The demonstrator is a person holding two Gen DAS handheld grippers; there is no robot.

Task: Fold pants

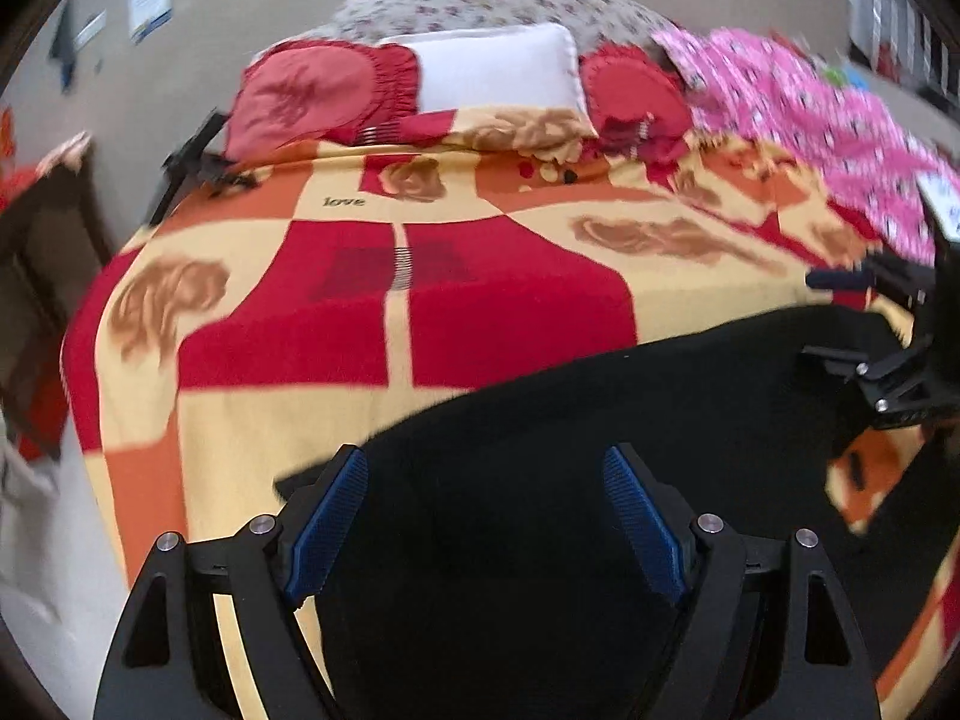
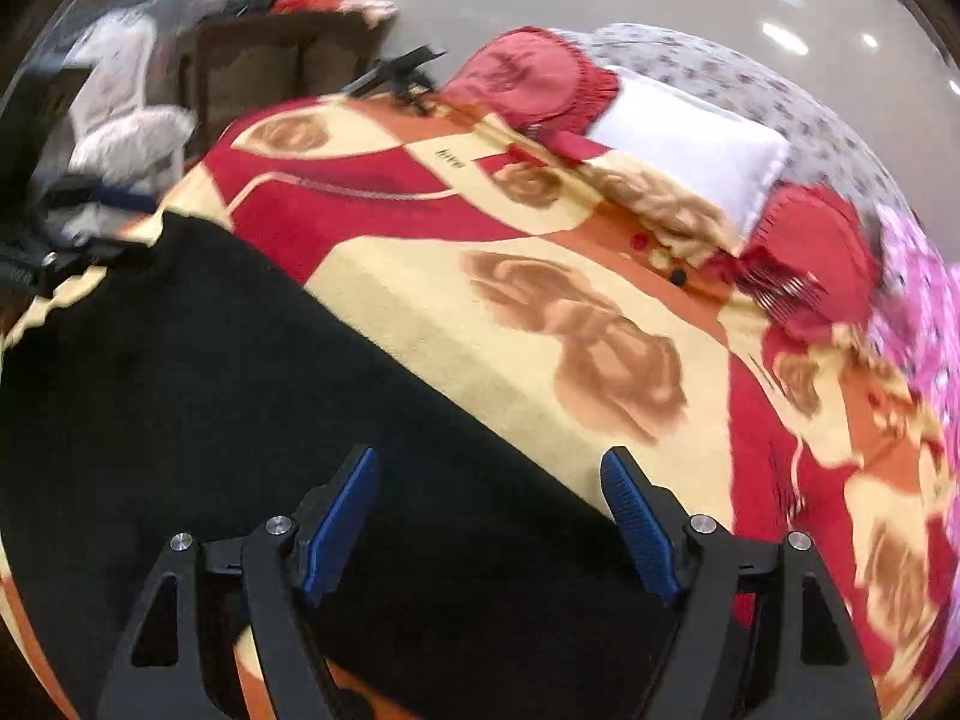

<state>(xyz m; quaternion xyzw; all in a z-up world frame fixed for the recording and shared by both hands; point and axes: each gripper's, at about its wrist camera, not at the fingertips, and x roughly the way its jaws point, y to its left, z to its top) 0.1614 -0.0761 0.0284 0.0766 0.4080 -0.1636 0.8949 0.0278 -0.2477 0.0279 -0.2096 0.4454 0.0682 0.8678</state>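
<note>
Black pants [image 1: 600, 420] lie spread flat on a red, orange and cream blanket [image 1: 300, 324] that covers a bed. My left gripper [image 1: 486, 516] is open, its blue pads [image 1: 327, 528] wide apart just above the near part of the pants. The pants also show in the right wrist view [image 2: 240, 390]. My right gripper [image 2: 489, 519] is open above their far edge, with nothing between the pads [image 2: 639, 531]. The right gripper shows at the right edge of the left wrist view [image 1: 840, 318], open. The left gripper shows at the far left of the right wrist view [image 2: 90, 222].
Red ruffled pillows [image 1: 318, 96] and a white pillow [image 1: 492, 69] lie at the head of the bed. A pink patterned cloth [image 1: 810, 120] is heaped on the right side. A dark wooden cabinet [image 2: 282, 72] stands left of the bed, with white cloth [image 2: 126, 138] beside it.
</note>
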